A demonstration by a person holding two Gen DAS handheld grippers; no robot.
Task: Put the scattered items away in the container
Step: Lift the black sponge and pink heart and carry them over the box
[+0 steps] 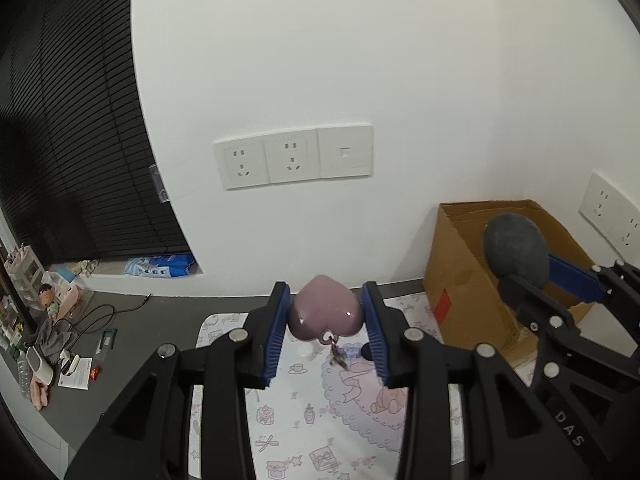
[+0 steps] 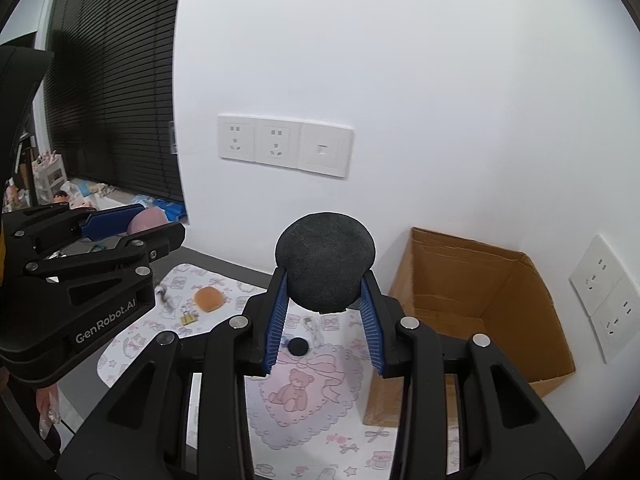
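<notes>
Left gripper [image 1: 326, 322] is clamped on a pink heart [image 1: 325, 314], right gripper [image 2: 325, 304] squeezes a dark ball [image 2: 325, 260], box [image 2: 516, 304] sits right.

Open-topped cardboard box [image 2: 480, 300], nothing above.

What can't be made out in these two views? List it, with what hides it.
- Floor of the cardboard box: hidden in the left wrist view by the dark foam ball and the right gripper; in the right wrist view the box's near wall covers it.
- Small items beside the orange bun: too small to identify, right wrist view.
- Keyring charm under the pink heart: blurred, left wrist view.
- Mat near edge: covered by the gripper bodies, both views.
</notes>
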